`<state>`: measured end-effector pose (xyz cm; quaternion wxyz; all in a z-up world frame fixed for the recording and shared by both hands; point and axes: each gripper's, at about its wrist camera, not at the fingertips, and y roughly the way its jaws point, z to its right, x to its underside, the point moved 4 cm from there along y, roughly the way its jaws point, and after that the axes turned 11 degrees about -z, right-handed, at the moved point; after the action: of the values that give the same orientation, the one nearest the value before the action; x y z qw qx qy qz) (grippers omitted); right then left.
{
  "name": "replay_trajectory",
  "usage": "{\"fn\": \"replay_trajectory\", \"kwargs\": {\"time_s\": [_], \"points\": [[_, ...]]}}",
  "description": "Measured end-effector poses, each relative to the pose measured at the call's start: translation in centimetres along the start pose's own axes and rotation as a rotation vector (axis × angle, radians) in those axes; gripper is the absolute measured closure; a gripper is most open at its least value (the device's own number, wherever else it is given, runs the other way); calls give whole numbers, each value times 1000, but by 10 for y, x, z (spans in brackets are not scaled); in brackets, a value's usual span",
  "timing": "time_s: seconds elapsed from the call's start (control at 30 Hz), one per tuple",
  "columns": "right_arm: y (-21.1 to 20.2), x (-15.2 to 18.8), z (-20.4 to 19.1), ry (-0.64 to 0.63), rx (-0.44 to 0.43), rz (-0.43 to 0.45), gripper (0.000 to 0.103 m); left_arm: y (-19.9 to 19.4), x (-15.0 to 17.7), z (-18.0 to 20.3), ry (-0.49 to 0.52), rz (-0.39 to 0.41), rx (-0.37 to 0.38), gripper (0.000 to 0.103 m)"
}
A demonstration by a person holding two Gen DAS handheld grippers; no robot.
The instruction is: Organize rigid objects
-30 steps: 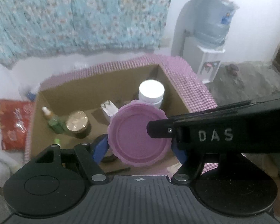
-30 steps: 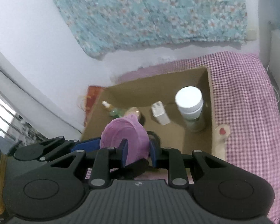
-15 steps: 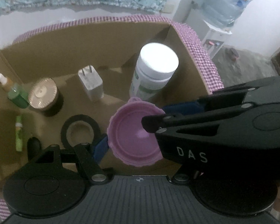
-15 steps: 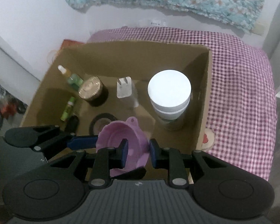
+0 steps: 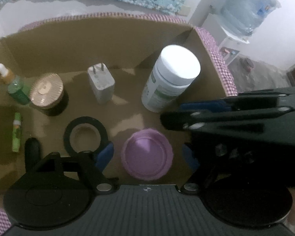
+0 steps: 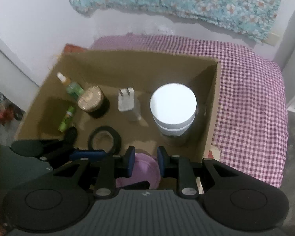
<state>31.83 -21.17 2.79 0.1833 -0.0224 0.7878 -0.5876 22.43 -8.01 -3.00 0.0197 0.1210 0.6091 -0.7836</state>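
Lid point(image 5: 147, 156) lies on box floor between spread left claw point(image 5: 147, 154) fingers, untouched.

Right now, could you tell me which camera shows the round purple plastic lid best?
The left wrist view: the round purple plastic lid lies whole on the cardboard box floor. In the right wrist view, that gripper's fingers partly hide it.

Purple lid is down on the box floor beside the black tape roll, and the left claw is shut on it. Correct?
Not quite. The left claw is open: in the left wrist view its fingers stand clear on either side of the purple lid. The lid does lie on the box floor beside the black tape roll.
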Motion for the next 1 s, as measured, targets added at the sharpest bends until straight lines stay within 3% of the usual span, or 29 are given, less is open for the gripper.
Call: {"fn": "replay_trajectory", "kwargs": {"time_s": [0.27,0.3,0.37,0.43,0.6,0.67,0.77,1.0], "points": [[-78,48,4,132,-123,271,72,-55,29,-5,13,115,-45,17],[-85,58,1,142,-125,301,70,-62,35,-7,7,131,-56,13],[-95,78,-7,174,-126,350,49,-77,46,-12,-5,160,-83,8],[-101,93,-13,195,-105,381,47,-90,59,-18,-27,189,-104,5],[-105,122,-26,262,-89,412,33,-108,82,-32,-61,236,-161,0],[-105,131,-31,281,-71,423,16,-111,89,-35,-68,256,-199,0],[-102,138,-39,292,-16,445,0,-112,96,-41,-65,265,-227,0],[-82,143,-56,291,123,385,0,-109,105,-55,-105,270,-276,0]]}}
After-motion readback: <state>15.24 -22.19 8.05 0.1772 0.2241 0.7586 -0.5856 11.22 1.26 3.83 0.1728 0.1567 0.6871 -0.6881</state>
